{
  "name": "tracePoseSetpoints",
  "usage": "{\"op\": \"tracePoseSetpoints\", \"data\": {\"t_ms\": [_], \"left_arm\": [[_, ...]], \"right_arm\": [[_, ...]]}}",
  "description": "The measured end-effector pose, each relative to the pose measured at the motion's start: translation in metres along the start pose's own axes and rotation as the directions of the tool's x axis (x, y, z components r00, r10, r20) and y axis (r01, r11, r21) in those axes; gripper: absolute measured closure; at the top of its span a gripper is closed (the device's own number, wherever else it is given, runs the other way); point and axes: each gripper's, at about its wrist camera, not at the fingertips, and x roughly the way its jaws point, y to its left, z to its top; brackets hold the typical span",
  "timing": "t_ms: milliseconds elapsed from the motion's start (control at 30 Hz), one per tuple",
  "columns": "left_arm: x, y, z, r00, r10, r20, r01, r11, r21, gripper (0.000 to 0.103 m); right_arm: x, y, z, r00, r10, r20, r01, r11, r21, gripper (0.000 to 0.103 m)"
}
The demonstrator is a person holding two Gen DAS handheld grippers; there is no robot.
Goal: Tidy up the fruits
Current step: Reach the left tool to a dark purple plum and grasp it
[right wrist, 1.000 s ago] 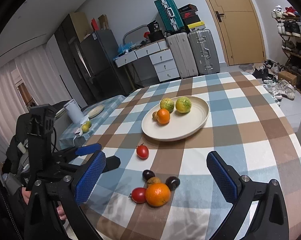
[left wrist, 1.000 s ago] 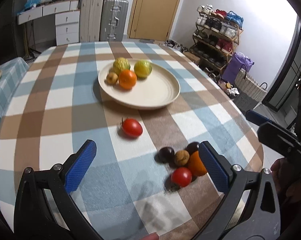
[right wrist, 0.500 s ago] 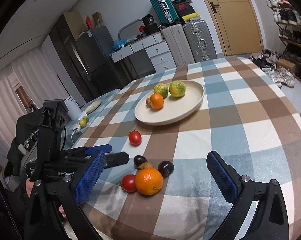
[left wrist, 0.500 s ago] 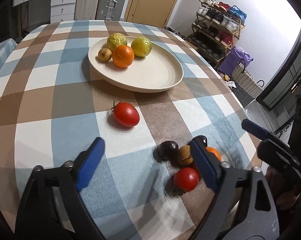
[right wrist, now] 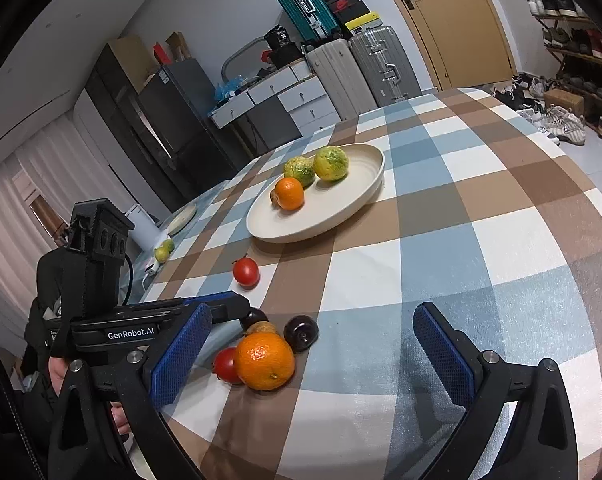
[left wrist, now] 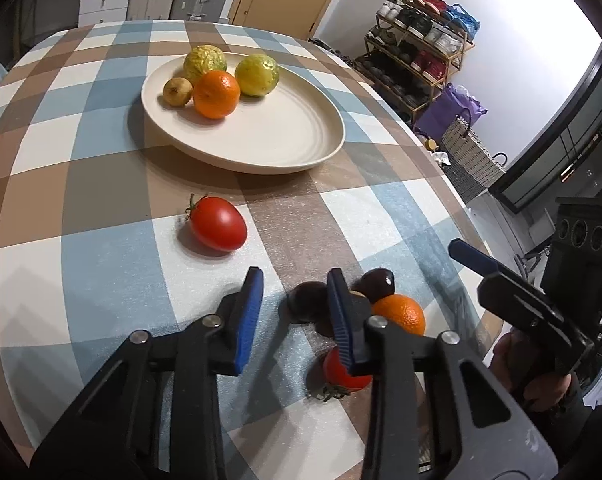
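A: What writing can be read?

B: "GenRobot.AI" is printed in white on the black body of the left gripper [right wrist: 229,304], seen from the right wrist view. No other lettering can be made out with certainty.

A: How are the grippers held?

B: The left gripper [left wrist: 295,292] is narrowed but nothing is clamped; a gap is left between its blue pads. One dark plum [left wrist: 307,300] is seen between the fingers, though contact cannot be told. The right gripper [right wrist: 313,344] is spread wide and empty.

A: Where is the fruit, taking the cream plate [left wrist: 293,148] as landmark?

B: Two green-yellow citrus fruits, an orange [left wrist: 216,94] and a small brown fruit [left wrist: 178,92] are held on the plate. A tomato [left wrist: 219,223] is found just in front of it on the checked tablecloth [left wrist: 81,208]. Further from the plate, a cluster is formed by two plums, a brown fruit, a second orange [right wrist: 265,360] and a second tomato [right wrist: 226,365], all touching or nearly so. That cluster is framed between the right gripper's fingers.
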Motion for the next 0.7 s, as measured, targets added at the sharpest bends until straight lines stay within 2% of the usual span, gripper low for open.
{"op": "tracePoseSetpoints", "data": {"t_ms": [267,500,700], "left_arm": [[0.000,-0.003,-0.003,1.000,-0.020,-0.005,0.020,1.000,0.001,0.077],[0.007,-0.012,-0.009,0.997,-0.067,-0.036,0.068,0.997,0.023,0.077],[0.007,-0.011,-0.011,0.995,-0.091,-0.032,0.092,0.996,0.020,0.081]], "right_arm": [[0.003,-0.001,-0.002,1.000,0.000,-0.003,0.000,1.000,-0.002,0.000],[0.004,0.001,-0.002,1.000,0.000,-0.005,0.000,1.000,-0.009,0.000],[0.004,0.002,-0.002,1.000,-0.007,-0.009,0.007,1.000,-0.011,0.000]]}}
